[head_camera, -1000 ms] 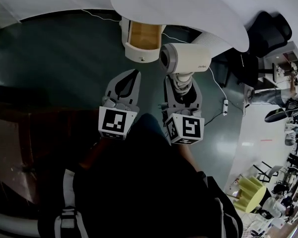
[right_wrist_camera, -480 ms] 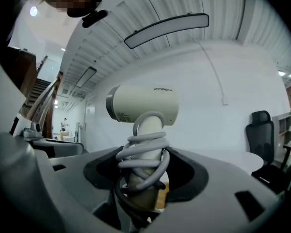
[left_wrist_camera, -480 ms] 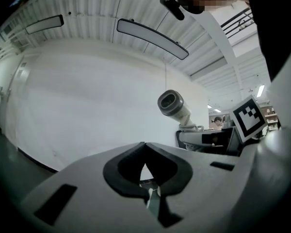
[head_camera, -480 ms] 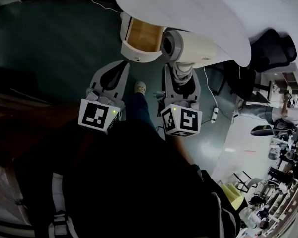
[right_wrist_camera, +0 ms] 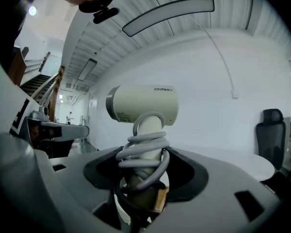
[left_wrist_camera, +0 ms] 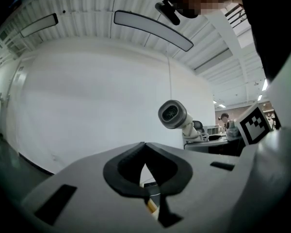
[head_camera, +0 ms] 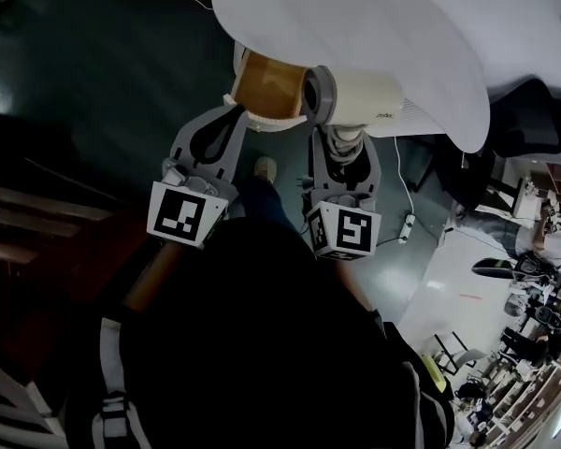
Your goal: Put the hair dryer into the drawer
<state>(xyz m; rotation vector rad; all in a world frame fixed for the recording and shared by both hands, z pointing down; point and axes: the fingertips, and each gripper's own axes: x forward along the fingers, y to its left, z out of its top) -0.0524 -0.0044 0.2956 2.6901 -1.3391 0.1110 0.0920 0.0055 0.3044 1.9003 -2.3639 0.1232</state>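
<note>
Grey plastic jaws of my right gripper (head_camera: 343, 140) are clamped on the handle of the cream-white hair dryer (head_camera: 365, 99). Its pale grey cord (right_wrist_camera: 143, 152) is wound in loops round that handle, just above the pads. My left gripper (head_camera: 232, 110) has its jaws closed tip to tip with nothing in them. Its tip sits at the near left corner of the white, round-fronted drawer with the wooden inside (head_camera: 266, 120).

The dryer's barrel lies level just to the right of the drawer. Its grey-ringed end is turned toward the opening, at the drawer's right wall and not yet over the wood. Beyond the drawer, the white rounded tabletop (head_camera: 374, 26) covers its far end in the head view.

To do this well, I judge I must carry the barrel leftward over the opening, keeping low under the tabletop's edge. Then I should turn it to go in lengthwise, since the drawer looks little wider than the dryer. My left tip can steady the drawer front so it does not slide shut. I should let go only once the body rests on the wood, and watch that the cord loops don't catch the rim.
</note>
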